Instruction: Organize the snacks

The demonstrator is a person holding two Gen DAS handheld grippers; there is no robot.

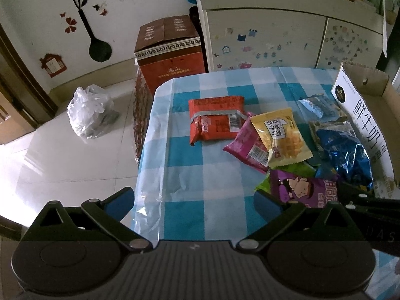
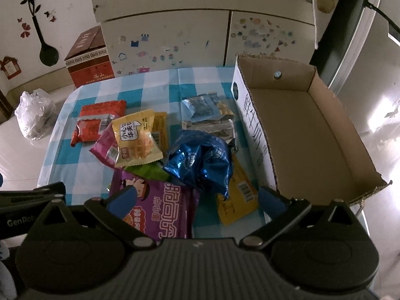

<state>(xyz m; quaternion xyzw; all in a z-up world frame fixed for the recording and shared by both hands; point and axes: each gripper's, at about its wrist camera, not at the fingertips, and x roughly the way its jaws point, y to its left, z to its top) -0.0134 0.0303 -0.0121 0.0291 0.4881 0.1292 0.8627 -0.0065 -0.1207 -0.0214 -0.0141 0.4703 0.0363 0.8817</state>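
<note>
Several snack packets lie on the blue-checked tablecloth (image 1: pixel 190 150): a red packet (image 1: pixel 215 121) (image 2: pixel 98 122), a yellow one (image 1: pixel 280 140) (image 2: pixel 136 137), a pink one (image 1: pixel 246 145), a crumpled blue foil bag (image 2: pixel 200 162) (image 1: pixel 347 155), a purple bag (image 2: pixel 162 212) (image 1: pixel 302 190), a flat yellow packet (image 2: pixel 237 200) and light-blue packets (image 2: pixel 202 106). An open cardboard box (image 2: pixel 300 125) stands at the right, nothing in it. My left gripper (image 1: pixel 192 201) is open and empty above the table's near-left edge. My right gripper (image 2: pixel 197 200) is open, jaws spread above the purple bag and flat yellow packet.
A brown carton (image 1: pixel 170 57) stands on the floor behind the table. A clear plastic bag (image 1: pixel 88 112) lies on the white floor tiles at left. A stickered cabinet (image 2: pixel 200 37) stands behind the table. The left gripper's body (image 2: pixel 27 205) shows at the right wrist view's left edge.
</note>
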